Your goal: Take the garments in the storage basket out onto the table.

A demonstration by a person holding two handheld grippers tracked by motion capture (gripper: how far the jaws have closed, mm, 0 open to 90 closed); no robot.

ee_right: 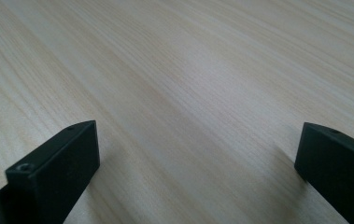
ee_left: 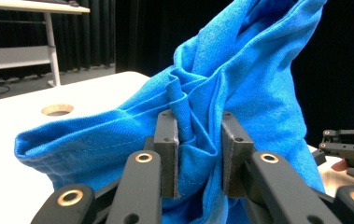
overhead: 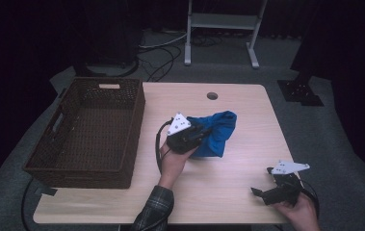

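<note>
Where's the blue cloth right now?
High view: the cloth is mid-table, right of the basket, bunched in the left gripper and partly lifted.

The high view is dim, dark at its upper corners, and soft overall; the pale wooden tabletop (overhead: 228, 183) is its brightest area. In the left gripper view the crumpled blue cloth (ee_left: 240, 84) is sharp and evenly lit. The right gripper view's near black jaws blur, casting soft shadows at the lower edge.
</note>
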